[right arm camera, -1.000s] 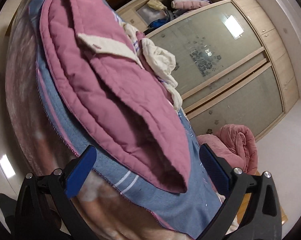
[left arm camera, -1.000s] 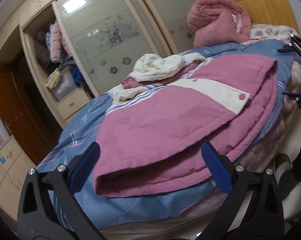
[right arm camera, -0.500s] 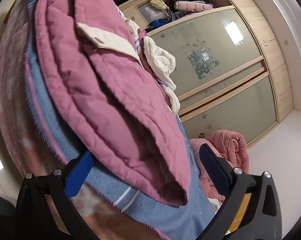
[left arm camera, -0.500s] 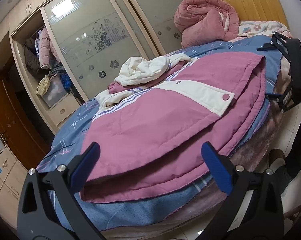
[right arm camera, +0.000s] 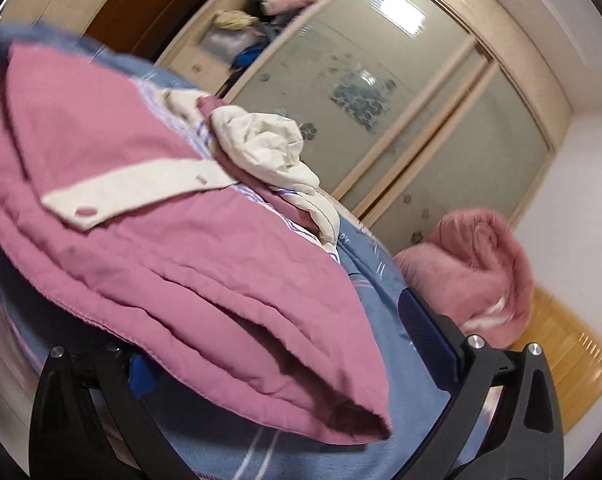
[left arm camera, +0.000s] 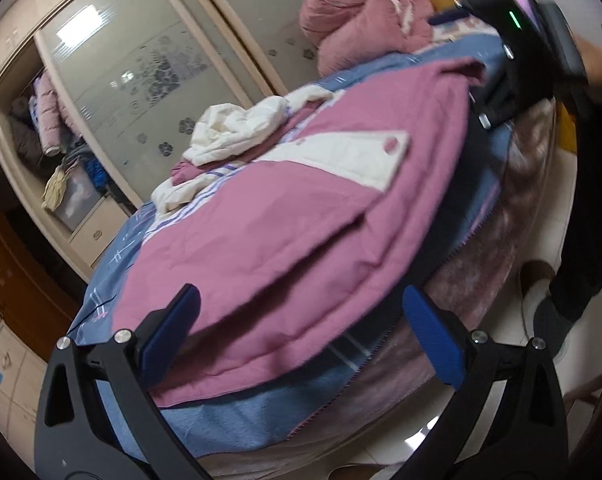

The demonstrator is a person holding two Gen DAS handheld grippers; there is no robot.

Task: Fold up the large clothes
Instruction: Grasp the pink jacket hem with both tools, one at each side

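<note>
My left fingers (left arm camera: 169,336) stand wide apart, empty, at the near hem of the folded pink jacket (left arm camera: 285,236) lying on the blue-covered bed (left arm camera: 237,412), with the right gripper (left arm camera: 513,52) now pressed in at its far corner, nearer than half a second ago. In the right view my fingers (right arm camera: 425,336) also gape wide, straddling the jacket's (right arm camera: 173,264) folded corner, one blue pad tucked under the hem; a cream garment (right arm camera: 269,148) lies beyond, and the camera has rolled more level.

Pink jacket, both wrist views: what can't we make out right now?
- Pink jacket: underside and lower layers, hidden by its own folds, both views.
- Right tongs: left finger tucked under the jacket hem in the right wrist view; contact unclear.
- Right tongs in the left wrist view: motion-blurred, tips hidden behind the jacket.
- Wardrobe contents: blurred, too small.
</note>
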